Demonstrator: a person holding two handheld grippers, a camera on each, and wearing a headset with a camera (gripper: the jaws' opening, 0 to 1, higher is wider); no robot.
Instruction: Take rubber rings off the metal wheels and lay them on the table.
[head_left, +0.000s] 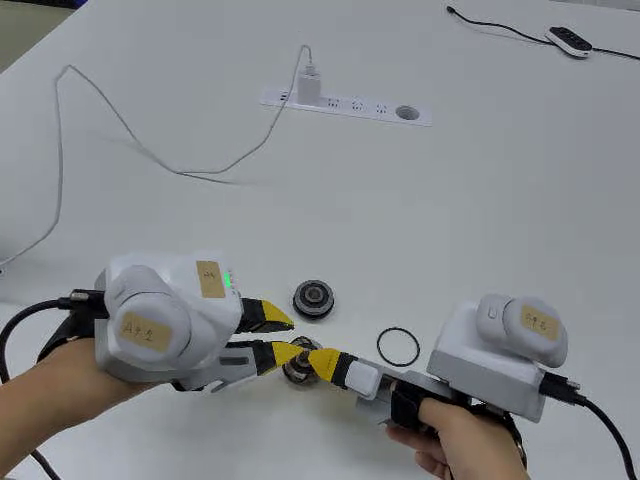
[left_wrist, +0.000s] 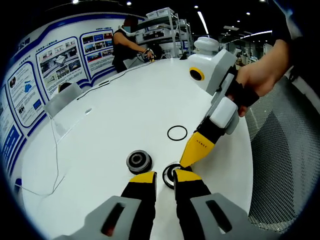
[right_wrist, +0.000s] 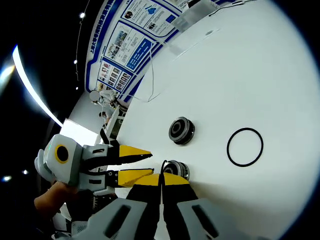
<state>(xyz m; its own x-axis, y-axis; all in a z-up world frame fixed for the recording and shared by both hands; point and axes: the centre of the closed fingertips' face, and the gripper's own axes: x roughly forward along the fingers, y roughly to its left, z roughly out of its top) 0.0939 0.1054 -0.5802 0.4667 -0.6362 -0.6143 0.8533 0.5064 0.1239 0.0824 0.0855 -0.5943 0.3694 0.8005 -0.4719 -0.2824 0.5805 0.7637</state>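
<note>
A small metal wheel lies flat, bore up, near the white surface's front edge (open room beyond). The right claw is pinched closed on its black rubber ring. The left claw gapes beside it, gripping nothing.

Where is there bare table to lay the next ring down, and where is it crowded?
Free: the broad stretch between power strip and far wheel; also beyond the loose ring. Crowded: where left gripper and right gripper meet at the near wheel.
</note>
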